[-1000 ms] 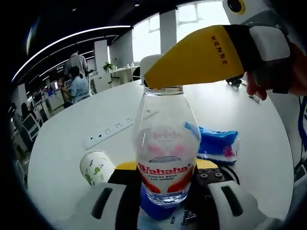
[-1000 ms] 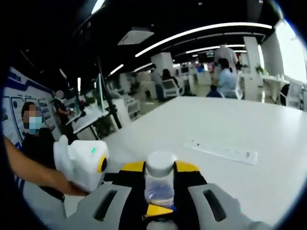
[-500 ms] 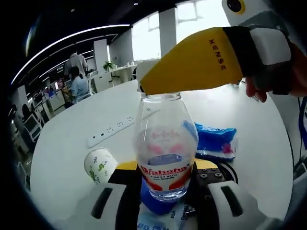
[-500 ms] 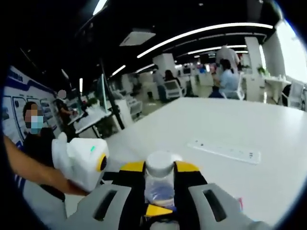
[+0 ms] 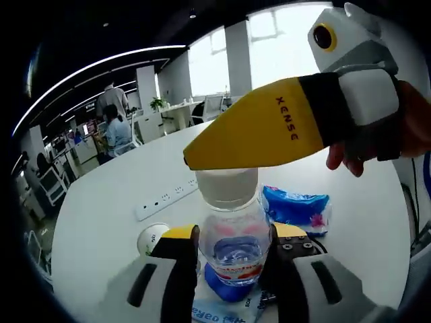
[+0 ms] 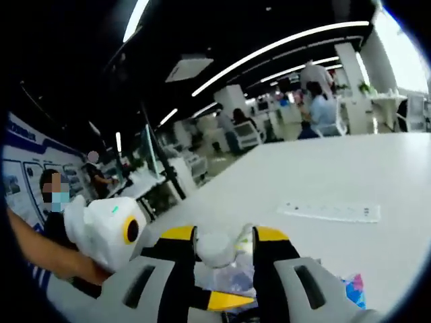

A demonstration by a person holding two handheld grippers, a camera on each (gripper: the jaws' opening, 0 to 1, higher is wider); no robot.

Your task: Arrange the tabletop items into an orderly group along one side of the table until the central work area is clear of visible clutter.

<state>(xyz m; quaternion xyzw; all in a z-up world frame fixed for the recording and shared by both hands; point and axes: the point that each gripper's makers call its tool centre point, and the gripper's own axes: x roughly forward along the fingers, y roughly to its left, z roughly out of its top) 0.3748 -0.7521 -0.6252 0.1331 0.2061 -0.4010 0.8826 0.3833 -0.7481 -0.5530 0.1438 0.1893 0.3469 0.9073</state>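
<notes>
The bottle now sits lower between the closed jaws of the left gripper, its cap pinched by the right gripper (tilted more than before), so it looks lifted off the table for regrouping.

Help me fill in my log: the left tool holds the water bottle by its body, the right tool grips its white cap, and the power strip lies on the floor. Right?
Not quite: the power strip lies on the white table, as the left gripper view shows. The left tool does hold the water bottle, and the right tool grips its cap.
</notes>
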